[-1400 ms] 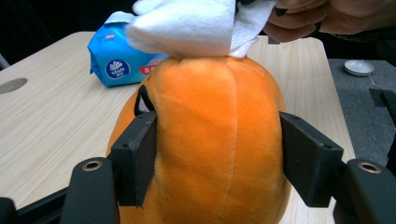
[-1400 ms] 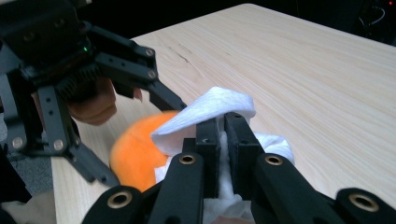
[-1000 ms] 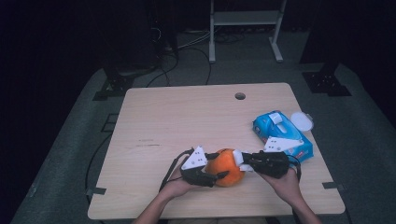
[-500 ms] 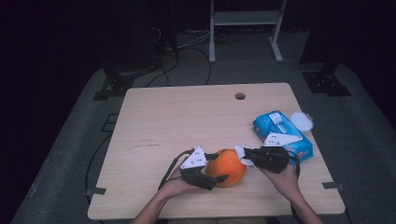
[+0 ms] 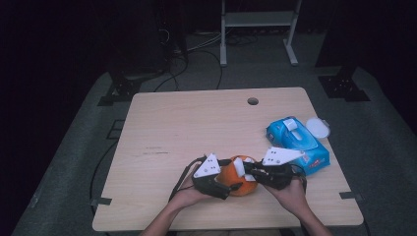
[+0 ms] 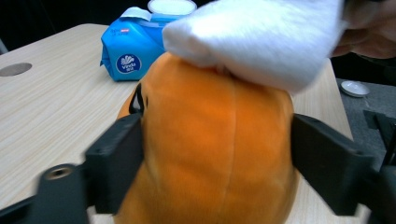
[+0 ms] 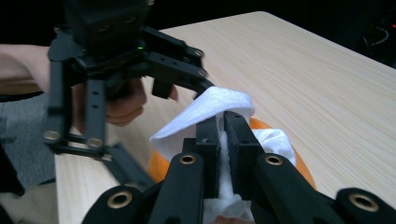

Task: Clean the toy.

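The orange plush toy sits on the near middle of the table, clamped between the 2 jaws of the left gripper, which press into its flanks from either side; in the left gripper view the soft body bulges between them. The right gripper comes in from the opposite side with its jaws closed almost flat on a white wipe, a thin fold pinched between them.

The relation that matters: the wipe lies on top of the toy, touching its upper surface, while the left jaws hold it lower down at the sides. So the wiping surface is straight ahead of and just below the right jaws, and the left gripper faces them across the toy, very near. Any stroke probably has to run across the crown, staying above the left jaws rather than down toward them.

The blue wipe pack lies to the right, apart from both grippers, its round white lid open beside it.
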Demonstrator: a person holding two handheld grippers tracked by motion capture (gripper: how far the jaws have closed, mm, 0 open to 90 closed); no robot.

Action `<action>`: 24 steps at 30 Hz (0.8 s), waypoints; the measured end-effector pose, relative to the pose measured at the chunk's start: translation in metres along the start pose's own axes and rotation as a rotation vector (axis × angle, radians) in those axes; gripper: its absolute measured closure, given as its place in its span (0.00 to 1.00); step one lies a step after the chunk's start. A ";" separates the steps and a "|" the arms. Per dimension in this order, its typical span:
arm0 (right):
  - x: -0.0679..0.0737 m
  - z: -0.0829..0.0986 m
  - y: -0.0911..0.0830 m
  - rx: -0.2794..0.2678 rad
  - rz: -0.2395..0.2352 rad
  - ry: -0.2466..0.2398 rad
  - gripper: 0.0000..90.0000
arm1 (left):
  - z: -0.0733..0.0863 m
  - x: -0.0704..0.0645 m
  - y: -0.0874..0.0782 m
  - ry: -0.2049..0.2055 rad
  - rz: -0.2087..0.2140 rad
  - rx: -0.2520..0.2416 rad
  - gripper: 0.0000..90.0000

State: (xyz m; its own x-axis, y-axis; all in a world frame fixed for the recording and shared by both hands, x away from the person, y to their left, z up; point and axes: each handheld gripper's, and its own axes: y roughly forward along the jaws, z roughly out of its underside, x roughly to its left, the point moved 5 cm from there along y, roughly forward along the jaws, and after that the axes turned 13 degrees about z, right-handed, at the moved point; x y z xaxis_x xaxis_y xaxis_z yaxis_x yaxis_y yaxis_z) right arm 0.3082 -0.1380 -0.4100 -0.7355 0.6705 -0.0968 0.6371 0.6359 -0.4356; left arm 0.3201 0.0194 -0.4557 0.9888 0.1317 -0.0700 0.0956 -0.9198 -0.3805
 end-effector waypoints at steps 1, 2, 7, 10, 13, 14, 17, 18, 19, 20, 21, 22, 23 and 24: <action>-0.003 0.000 -0.001 -0.001 0.011 0.002 0.93 | 0.002 0.001 -0.002 -0.001 0.005 0.002 0.12; -0.006 0.001 -0.003 -0.002 0.017 0.008 0.93 | 0.004 0.004 -0.003 -0.005 0.009 0.001 0.12; -0.015 0.005 -0.005 -0.004 0.017 0.040 0.93 | 0.014 0.008 0.008 -0.016 0.026 0.024 0.16; -0.013 0.003 -0.005 -0.007 0.033 0.035 0.93 | 0.008 0.004 0.005 0.008 -0.011 0.023 0.34; -0.002 -0.004 -0.007 -0.038 0.006 0.027 0.93 | -0.002 -0.002 0.003 0.033 -0.029 0.010 0.40; 0.003 -0.006 -0.007 -0.041 -0.001 0.013 0.93 | -0.005 -0.004 0.002 0.048 -0.033 0.011 0.42; 0.006 -0.012 -0.011 -0.059 0.024 -0.022 0.93 | -0.011 -0.007 -0.002 0.059 -0.041 -0.007 0.48; 0.000 -0.013 -0.014 -0.065 0.028 0.007 0.93 | -0.018 -0.007 -0.010 0.050 -0.039 -0.050 0.49; -0.005 -0.012 -0.015 -0.067 0.031 0.030 0.93 | -0.022 -0.007 -0.014 0.047 -0.035 -0.072 0.51; -0.012 -0.010 -0.016 -0.067 0.039 0.050 0.93 | -0.026 -0.007 -0.019 0.048 -0.032 -0.091 0.52; -0.017 -0.006 -0.016 -0.059 0.041 0.075 0.93 | -0.029 -0.008 -0.022 0.045 -0.029 -0.106 0.54; -0.021 -0.002 -0.014 -0.049 0.036 0.102 0.94 | -0.031 -0.007 -0.024 0.039 -0.026 -0.111 0.54; -0.023 0.003 -0.011 -0.038 0.025 0.127 0.93 | -0.029 -0.006 -0.024 0.028 -0.022 -0.090 0.55; -0.024 0.007 -0.007 -0.017 0.004 0.150 0.93 | -0.025 -0.004 -0.022 0.019 -0.016 -0.070 0.55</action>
State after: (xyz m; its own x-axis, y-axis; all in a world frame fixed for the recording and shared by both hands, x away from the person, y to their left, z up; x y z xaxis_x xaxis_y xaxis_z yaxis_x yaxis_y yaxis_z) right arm 0.3199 -0.1610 -0.4110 -0.6914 0.7216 0.0367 0.6444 0.6388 -0.4204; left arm 0.3166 0.0294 -0.4239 0.9890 0.1400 -0.0468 0.1183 -0.9412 -0.3163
